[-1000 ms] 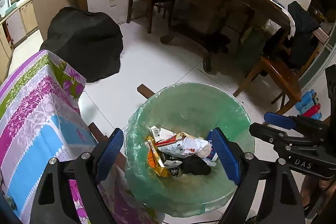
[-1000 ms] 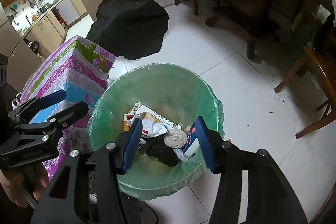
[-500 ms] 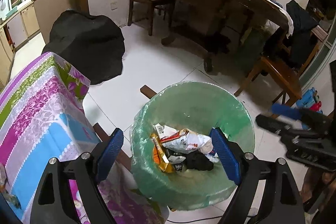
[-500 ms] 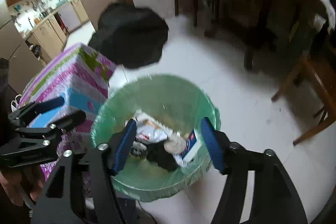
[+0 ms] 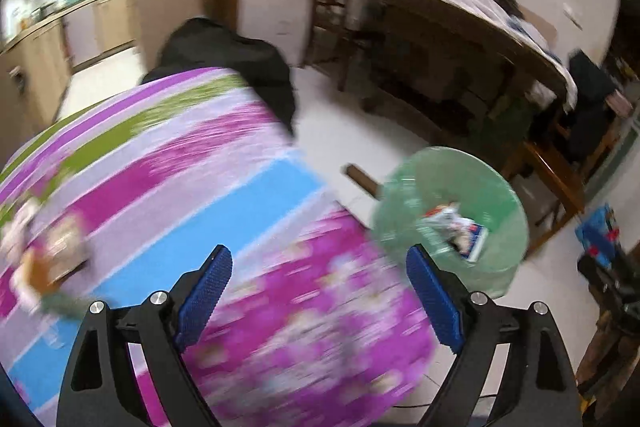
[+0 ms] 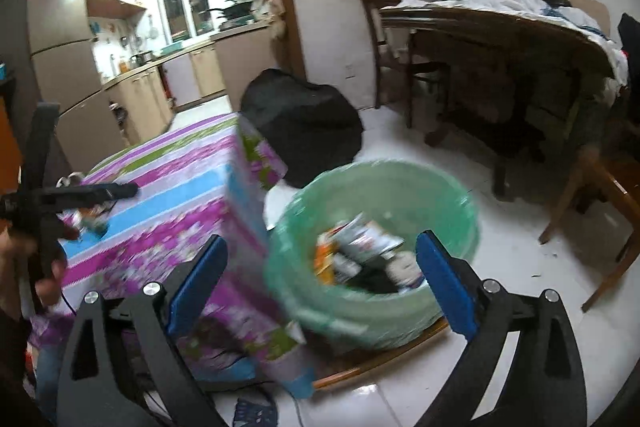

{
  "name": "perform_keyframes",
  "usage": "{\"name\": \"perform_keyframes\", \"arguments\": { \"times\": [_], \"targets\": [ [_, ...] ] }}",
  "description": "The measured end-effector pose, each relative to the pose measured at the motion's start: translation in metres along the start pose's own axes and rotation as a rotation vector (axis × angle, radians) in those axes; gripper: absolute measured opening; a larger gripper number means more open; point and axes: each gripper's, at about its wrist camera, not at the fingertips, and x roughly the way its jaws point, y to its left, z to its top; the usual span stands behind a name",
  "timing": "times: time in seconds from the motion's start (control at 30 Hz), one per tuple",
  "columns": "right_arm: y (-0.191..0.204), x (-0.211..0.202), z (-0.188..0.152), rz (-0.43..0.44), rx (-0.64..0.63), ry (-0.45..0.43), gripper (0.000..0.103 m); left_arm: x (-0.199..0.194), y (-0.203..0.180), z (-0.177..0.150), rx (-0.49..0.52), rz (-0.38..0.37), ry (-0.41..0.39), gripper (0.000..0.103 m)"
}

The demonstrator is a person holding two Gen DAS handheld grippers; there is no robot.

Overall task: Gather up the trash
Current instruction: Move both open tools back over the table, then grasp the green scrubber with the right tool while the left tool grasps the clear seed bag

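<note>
Trash (image 6: 360,251) lies in the green-lined bin (image 6: 464,203) on the floor, just beside the bench (image 6: 168,195) corner — wrappers, a blue-and-white packet and something dark, blurred. The left hand-held gripper (image 5: 320,291) hangs above the bench's striped floral cloth (image 5: 192,187), jaws spread wide and empty, the bin (image 5: 508,203) off to its right. The right hand-held gripper (image 6: 320,279) is also wide and empty, over the bin's near rim. More blurred scraps (image 5: 48,259) sit near the bench's left edge.
</note>
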Motion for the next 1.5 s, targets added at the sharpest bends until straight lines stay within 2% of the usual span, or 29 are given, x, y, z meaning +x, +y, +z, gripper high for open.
{"name": "perform_keyframes", "arguments": {
  "times": [0.1,0.23,0.27,0.37,0.43,0.57,0.67,0.73,0.77,0.93,1.07,1.13,1.23,1.3,1.37,1.47,1.5],
  "targets": [
    [0.026,0.005,-0.013,0.056,-0.031,0.018,0.092,-0.038,0.075,-0.018,-0.123,0.078,-0.042,0.089],
    [0.061,0.017,-0.018,0.126,-0.09,0.043,0.092,-0.085,0.185,-0.046,-0.33,0.226,-0.096,0.089],
    [0.066,0.018,-0.018,0.137,-0.092,0.045,0.092,-0.092,0.214,-0.054,-0.395,0.274,-0.094,0.089],
    [0.088,0.021,-0.023,0.171,-0.106,0.049,0.092,-0.106,0.273,-0.072,-0.555,0.315,-0.098,0.089],
    [0.1,0.026,-0.026,0.192,-0.116,0.061,0.092,-0.098,0.299,-0.074,-0.612,0.341,-0.045,0.089],
    [0.123,0.032,-0.033,0.215,-0.161,0.08,0.092,-0.068,0.309,-0.057,-0.594,0.372,0.041,0.089],
    [0.131,0.032,-0.036,0.228,-0.17,0.086,0.092,-0.043,0.318,-0.05,-0.595,0.447,0.093,0.088],
    [0.133,0.031,-0.036,0.232,-0.167,0.084,0.092,-0.038,0.318,-0.05,-0.611,0.443,0.087,0.086],
    [0.132,0.031,-0.035,0.23,-0.169,0.083,0.092,-0.037,0.314,-0.049,-0.596,0.446,0.082,0.082],
    [0.136,0.032,-0.03,0.228,-0.199,0.087,0.092,-0.05,0.308,-0.057,-0.5,0.422,0.098,0.064],
    [0.152,0.036,-0.022,0.278,-0.25,0.085,0.092,-0.076,0.321,-0.075,-0.444,0.451,0.122,0.064],
    [0.169,0.042,-0.016,0.328,-0.285,0.091,0.092,-0.09,0.33,-0.083,-0.463,0.472,0.113,0.064],
    [0.206,0.056,-0.005,0.43,-0.356,0.107,0.092,-0.107,0.339,-0.083,-0.493,0.422,0.042,0.064],
    [0.234,0.072,0.002,0.496,-0.405,0.134,0.092,-0.109,0.34,-0.072,-0.479,0.415,0.014,0.065],
    [0.267,0.093,0.008,0.561,-0.452,0.178,0.092,-0.1,0.342,-0.055,-0.448,0.389,0.0,0.074],
    [0.305,0.122,0.014,0.601,-0.502,0.224,0.091,-0.073,0.349,-0.032,-0.417,0.379,0.031,0.075],
    [0.321,0.133,0.015,0.612,-0.532,0.241,0.086,-0.062,0.351,-0.025,-0.408,0.37,0.043,0.075]
  ]
}}
